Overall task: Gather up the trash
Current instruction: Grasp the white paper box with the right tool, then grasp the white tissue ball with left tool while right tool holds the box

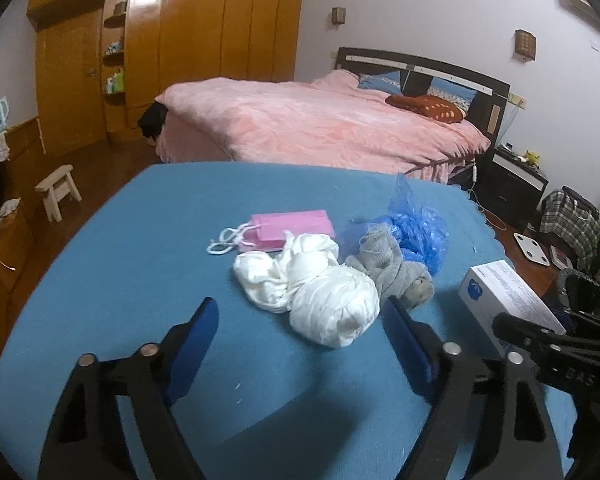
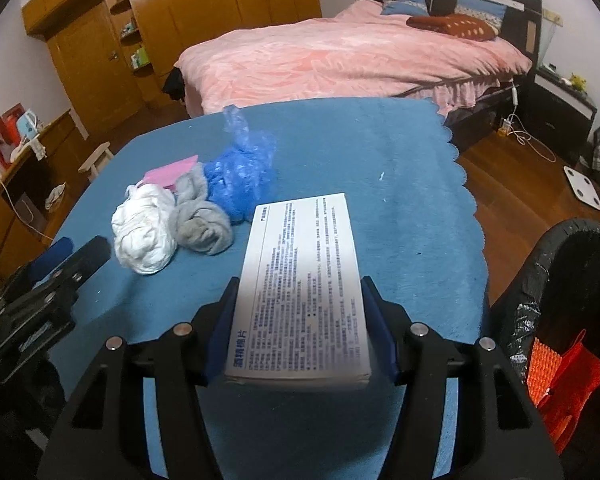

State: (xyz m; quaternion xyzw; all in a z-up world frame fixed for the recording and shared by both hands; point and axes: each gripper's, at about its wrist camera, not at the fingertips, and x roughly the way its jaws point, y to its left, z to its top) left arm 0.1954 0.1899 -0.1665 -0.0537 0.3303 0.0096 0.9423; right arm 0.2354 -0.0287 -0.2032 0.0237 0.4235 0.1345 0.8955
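Note:
On the blue-covered table [image 1: 140, 248] lies a heap of trash: a white crumpled bundle [image 1: 324, 292], a grey sock-like rag [image 1: 396, 268], a blue plastic bag [image 1: 416, 228] and a pink paper bag [image 1: 292, 226]. My left gripper [image 1: 300, 312] stands open just short of the white bundle, nothing between its pads. My right gripper [image 2: 300, 304] is shut on a white printed box [image 2: 304, 284], held above the table; the same box [image 1: 508, 300] shows at the right of the left wrist view. A black-lined trash bin [image 2: 556, 280] holding orange netting stands at the right.
Beyond the table a bed with a pink cover [image 1: 320, 120] and a wooden wardrobe [image 1: 172, 40]. A small white stool [image 1: 58, 190] stands on the floor at the left. A white scale [image 2: 584, 188] and a checked bag [image 1: 568, 220] lie on the floor at the right.

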